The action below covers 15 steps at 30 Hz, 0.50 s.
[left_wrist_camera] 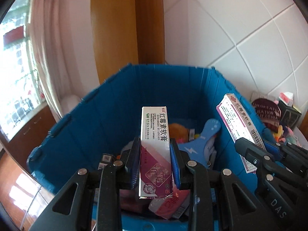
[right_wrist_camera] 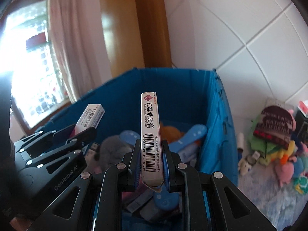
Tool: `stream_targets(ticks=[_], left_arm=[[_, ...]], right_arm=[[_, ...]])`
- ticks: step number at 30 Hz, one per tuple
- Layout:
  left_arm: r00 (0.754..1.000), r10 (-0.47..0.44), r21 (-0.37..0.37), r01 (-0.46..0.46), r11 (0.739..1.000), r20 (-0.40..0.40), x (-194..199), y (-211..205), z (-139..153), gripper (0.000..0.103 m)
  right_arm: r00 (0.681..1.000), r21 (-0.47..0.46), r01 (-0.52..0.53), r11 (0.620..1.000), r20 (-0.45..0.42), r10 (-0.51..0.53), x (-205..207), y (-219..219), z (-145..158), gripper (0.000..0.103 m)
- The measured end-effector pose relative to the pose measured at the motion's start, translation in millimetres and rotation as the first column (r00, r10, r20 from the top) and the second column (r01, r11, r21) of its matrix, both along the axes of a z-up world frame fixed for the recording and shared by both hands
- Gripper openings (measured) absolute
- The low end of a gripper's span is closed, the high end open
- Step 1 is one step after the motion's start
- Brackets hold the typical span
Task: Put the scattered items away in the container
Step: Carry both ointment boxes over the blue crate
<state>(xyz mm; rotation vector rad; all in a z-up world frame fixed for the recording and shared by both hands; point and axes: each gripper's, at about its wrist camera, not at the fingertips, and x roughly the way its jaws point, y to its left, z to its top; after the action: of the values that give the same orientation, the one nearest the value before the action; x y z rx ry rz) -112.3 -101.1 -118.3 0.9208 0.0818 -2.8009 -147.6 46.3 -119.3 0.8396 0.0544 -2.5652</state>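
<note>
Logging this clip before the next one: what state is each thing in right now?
Left gripper: jaws shut on an ointment box.
Left ointment box: held, above the bin.
Right gripper: jaws shut on a second ointment box.
Right ointment box: held narrow edge up, barcode showing.
Blue bin: open-topped, part filled.
Soft toys: piled outside the bin.

Blue bin, white and purple boxes

The big blue plastic bin (left_wrist_camera: 92, 119) is plain. The long white cardboard box (left_wrist_camera: 155, 134) has a dark purple end and black letters.
</note>
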Motion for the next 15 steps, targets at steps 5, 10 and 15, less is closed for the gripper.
stream_targets(ticks=[5,10,15], left_arm=[[0.999,-0.033,0.033,0.032,0.999,0.037,-20.8,-9.6,-12.1,0.028],[0.998,-0.043,0.061,0.040,0.997,0.053,-27.9,-1.4,-20.0,0.044],[0.999,-0.043,0.048,0.043,0.998,0.007,-22.4,-0.6,-12.2,0.076]], right_arm=[[0.999,0.038,0.045,0.998,0.023,-0.046,-7.9,-9.0,-6.4,0.019],[0.997,0.055,0.065,0.996,0.031,-0.067,-12.9,-14.7,-9.7,0.019],[0.996,0.066,0.088,0.994,0.005,-0.089,-9.5,-16.4,-5.5,0.032]])
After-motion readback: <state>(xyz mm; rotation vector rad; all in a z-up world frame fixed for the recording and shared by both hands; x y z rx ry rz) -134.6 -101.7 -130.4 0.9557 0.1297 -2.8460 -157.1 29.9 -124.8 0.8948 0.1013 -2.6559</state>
